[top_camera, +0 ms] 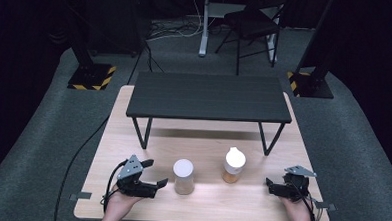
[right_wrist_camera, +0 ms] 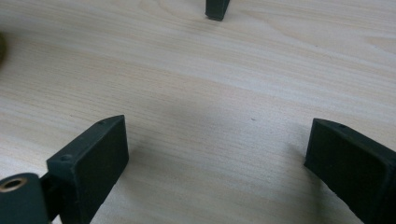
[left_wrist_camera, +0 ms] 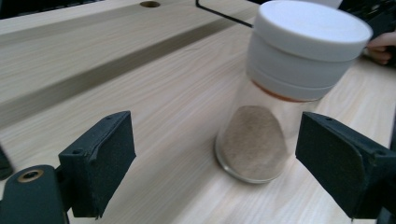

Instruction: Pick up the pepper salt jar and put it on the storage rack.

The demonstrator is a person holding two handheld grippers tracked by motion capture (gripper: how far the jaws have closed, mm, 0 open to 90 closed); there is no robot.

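A clear jar (top_camera: 183, 177) with a white lid, bearing no readable label, stands lower centre in the high view, holding pale powder. Just left of it the left gripper (top_camera: 157, 184) has its jaws spread wide, not touching it. A second white-capped jar (top_camera: 233, 165) stands to its right, and the right gripper (top_camera: 272, 186) at lower right is wide too, holding nothing.

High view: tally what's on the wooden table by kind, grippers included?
Clear jars with white lids: 2, one with pale powder, one with orange-brown powder
Black low shelf: 1
Handheld grippers: 2, left gripper, right gripper, both open
Total: 5
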